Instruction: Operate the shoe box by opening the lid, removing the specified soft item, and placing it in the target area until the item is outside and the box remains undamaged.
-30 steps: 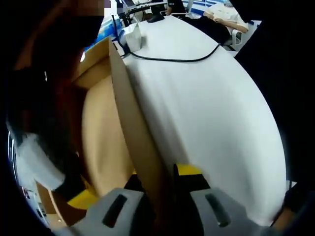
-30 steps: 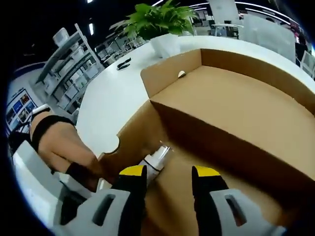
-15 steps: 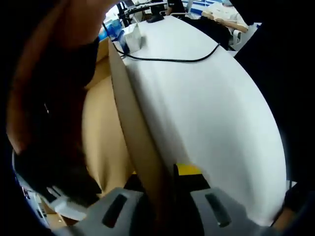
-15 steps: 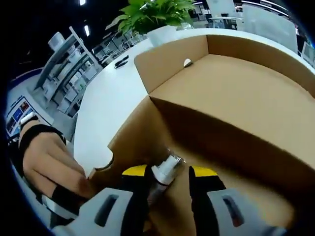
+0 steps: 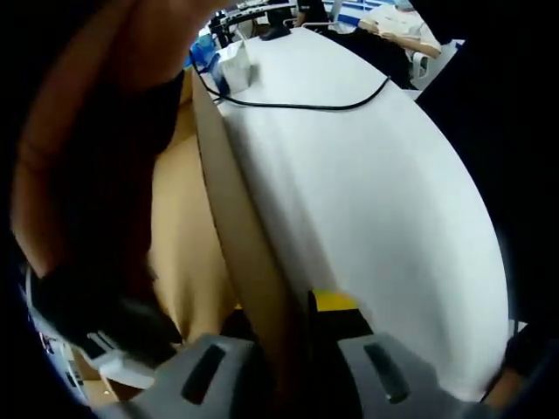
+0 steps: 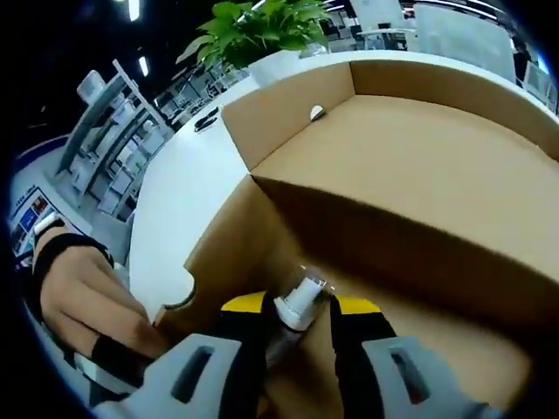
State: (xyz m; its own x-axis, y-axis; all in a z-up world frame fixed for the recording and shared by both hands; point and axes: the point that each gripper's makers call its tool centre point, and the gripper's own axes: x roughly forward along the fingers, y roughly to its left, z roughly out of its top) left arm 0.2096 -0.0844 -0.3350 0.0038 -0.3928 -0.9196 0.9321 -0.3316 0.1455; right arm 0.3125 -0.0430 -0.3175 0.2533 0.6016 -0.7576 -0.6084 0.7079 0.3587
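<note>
The brown cardboard shoe box [image 6: 229, 234] stands open on the white table, its lid [image 6: 419, 166] folded back. A small white bottle with a clear cap [image 6: 301, 292] lies in the box's near corner, and my right gripper [image 6: 297, 316] is shut on it, yellow-tipped jaws on either side. In the left gripper view, the box's side wall [image 5: 234, 196] runs up from between the jaws of my left gripper [image 5: 293, 307], which is shut on that wall. The box's inside [image 5: 188, 231] shows to the left of it.
A person's arm with a black glove [image 5: 96, 175] reaches into the box at the left. A hand [image 6: 79, 297] rests by the box's notched corner. A black cable [image 5: 306, 106] and a small white box [image 5: 236, 68] lie on the table [image 5: 376, 192]. A potted plant [image 6: 253, 26] stands beyond the lid.
My right gripper has moved down into the box and its jaws have narrowed onto the small bottle. The left gripper has kept its hold on the wall; the arm has reached further in.
</note>
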